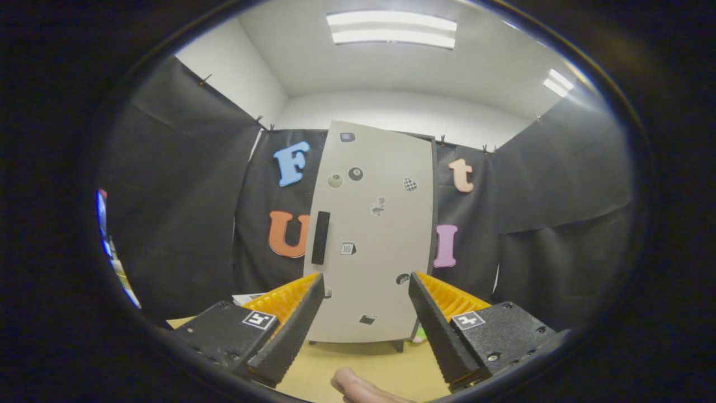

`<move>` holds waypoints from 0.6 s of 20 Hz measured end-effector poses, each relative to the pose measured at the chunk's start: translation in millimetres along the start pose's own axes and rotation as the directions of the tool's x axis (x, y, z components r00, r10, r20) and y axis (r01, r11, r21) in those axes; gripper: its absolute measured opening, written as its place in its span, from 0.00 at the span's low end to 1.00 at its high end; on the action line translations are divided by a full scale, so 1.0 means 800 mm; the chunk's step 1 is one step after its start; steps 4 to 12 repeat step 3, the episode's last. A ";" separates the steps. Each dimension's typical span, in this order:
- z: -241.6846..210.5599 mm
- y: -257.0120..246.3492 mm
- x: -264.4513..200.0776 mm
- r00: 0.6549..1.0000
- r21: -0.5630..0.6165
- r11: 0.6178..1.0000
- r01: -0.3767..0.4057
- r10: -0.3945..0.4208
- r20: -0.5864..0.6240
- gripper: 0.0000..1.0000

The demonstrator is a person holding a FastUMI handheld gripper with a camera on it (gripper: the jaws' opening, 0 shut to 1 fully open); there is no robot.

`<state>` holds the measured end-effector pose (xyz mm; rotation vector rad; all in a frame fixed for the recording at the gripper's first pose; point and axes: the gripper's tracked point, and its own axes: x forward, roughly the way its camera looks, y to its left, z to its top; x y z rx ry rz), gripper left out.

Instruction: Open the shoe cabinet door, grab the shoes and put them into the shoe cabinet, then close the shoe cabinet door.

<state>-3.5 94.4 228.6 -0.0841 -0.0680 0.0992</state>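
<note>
I see my gripper (366, 294) spread empty above the pale wooden table (369, 364), shut shoe cabinet door (372, 235) beyond, under ceiling lights (391, 28).

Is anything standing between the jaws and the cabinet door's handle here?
Nothing visible does. The gripper is open and empty, with the closed shoe cabinet door straight beyond it. The dark handle sits at the door's edge, above the tip of one jaw, unobstructed. A hand lies below, out of the path.
</note>
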 end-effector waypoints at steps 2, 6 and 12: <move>-0.005 -0.004 0.002 1.000 0.015 1.000 0.001 -0.001 -0.006 0.99; -0.009 -0.007 0.003 1.000 0.023 1.000 -0.001 0.002 -0.010 0.99; -0.009 -0.007 0.003 1.000 0.023 1.000 -0.001 0.002 -0.010 0.99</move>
